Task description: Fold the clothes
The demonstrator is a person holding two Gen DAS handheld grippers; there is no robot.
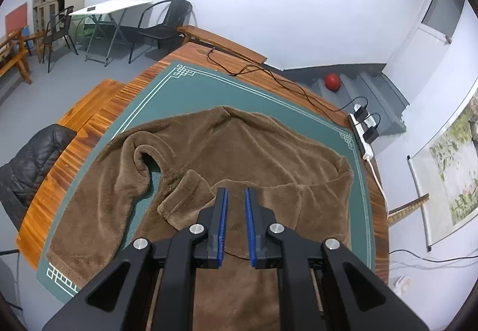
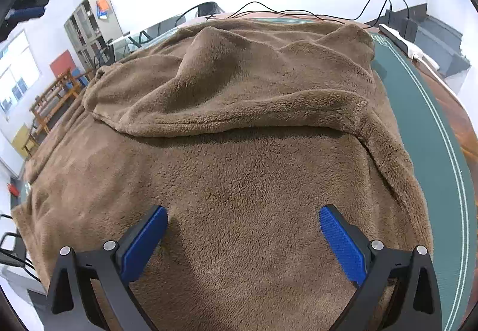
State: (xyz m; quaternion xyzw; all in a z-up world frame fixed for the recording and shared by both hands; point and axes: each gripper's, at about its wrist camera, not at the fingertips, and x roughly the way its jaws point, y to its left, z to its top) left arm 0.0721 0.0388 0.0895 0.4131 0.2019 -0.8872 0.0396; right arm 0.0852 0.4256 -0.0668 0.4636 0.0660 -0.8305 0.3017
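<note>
A brown fleece garment (image 1: 239, 145) lies spread on a green mat (image 1: 209, 91) that covers a wooden table (image 1: 59, 181). One sleeve (image 1: 185, 193) is folded in across the body, and the other sleeve (image 1: 119, 181) runs down the left side. My left gripper (image 1: 236, 196) hovers above the garment's near part. Its blue pads stand a narrow gap apart with nothing between them. In the right wrist view the fleece garment (image 2: 239, 121) fills the frame, with a thick fold across it. My right gripper (image 2: 243, 214) is wide open, low over the fabric and holding nothing.
A black puffy jacket (image 1: 30, 169) lies at the table's left edge. A white power strip (image 1: 363, 133) with black adapters and cables (image 1: 269, 74) sits at the far right corner. The mat's edge (image 2: 424, 127) shows to the right of the garment. A wooden bench (image 1: 86, 103) stands beside the table.
</note>
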